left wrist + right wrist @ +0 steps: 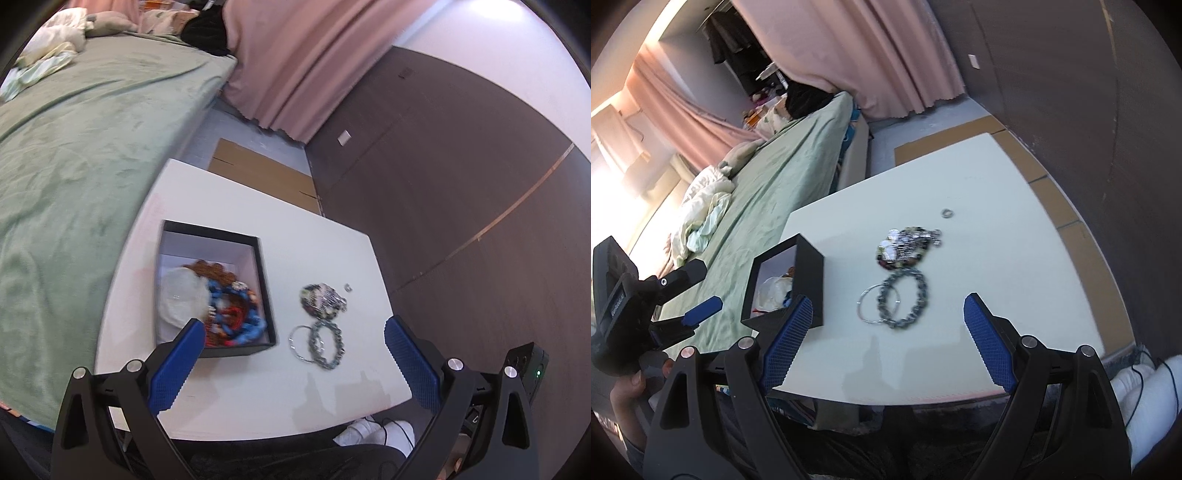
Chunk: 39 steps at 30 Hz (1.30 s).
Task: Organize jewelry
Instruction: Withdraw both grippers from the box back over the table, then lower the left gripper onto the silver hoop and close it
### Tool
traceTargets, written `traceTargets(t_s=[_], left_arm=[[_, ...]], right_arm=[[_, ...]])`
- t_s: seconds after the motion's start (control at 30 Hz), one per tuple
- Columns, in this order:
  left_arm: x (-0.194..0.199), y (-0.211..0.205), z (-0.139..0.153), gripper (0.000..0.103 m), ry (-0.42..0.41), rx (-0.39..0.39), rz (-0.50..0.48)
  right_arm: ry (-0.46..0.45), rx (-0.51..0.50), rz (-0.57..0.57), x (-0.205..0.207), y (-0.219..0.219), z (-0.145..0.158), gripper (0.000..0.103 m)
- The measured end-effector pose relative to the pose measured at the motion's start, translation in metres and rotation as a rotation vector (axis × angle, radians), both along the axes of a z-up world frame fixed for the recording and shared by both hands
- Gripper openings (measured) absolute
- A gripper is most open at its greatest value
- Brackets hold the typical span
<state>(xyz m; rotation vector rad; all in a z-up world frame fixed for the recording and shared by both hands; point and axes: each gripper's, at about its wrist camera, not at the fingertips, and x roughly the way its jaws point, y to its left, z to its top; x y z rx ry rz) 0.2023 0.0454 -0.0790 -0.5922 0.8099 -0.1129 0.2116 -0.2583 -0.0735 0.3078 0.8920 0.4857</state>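
A black open box (264, 284) on the white table (258, 398) holds blue, red and brown beads (236, 317) and a white pouch (183, 295). Right of it lie a dark tangled bracelet pile (322, 298), a grey bead bracelet (327, 343), a thin silver bangle (297, 341) and a small ring (348, 287). My left gripper (293, 334) is open above the near table edge. My right gripper (886, 308) is open over the bead bracelet (905, 295), bangle (866, 304), pile (905, 245) and ring (947, 213). The box (809, 280) stands to its left.
A bed with a green blanket (74, 147) runs along the table's left side. Pink curtains (295, 62) hang behind. A dark wall (461, 184) is on the right. Flat cardboard (262, 173) lies on the floor beyond the table. A black power strip (532, 369) sits at the right.
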Motion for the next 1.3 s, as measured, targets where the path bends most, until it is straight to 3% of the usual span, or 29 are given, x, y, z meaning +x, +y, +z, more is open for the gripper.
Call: traceTargets(t_s=[0.3,0.63,0.93,1.2,1.3], left_arm=[[0.023,-0.057,-0.012,0.074,0.035,0.032,-0.116],[0.045,-0.100,-0.040,0.044,0.121,0.100,-0.177],[0.043,-0.110,-0.070,0.039,0.194,0.105,-0.080],[0.039,-0.106,-0.096,0.031,0.249,0.001,0.055],[0.037,-0.100,-0.101,0.030,0.262,-0.004,0.111]], right_arm=[[0.023,0.016,-0.094,-0.003,-0.051,-0.005,0.084],[0.044,0.029,-0.145,-0.007,-0.084,-0.017,0.084],[0.074,0.049,-0.171,-0.007,-0.099,-0.030,0.084],[0.082,0.059,-0.183,-0.008,-0.110,-0.034,0.084],[0.087,0.060,-0.191,-0.008,-0.115,-0.036,0.084]])
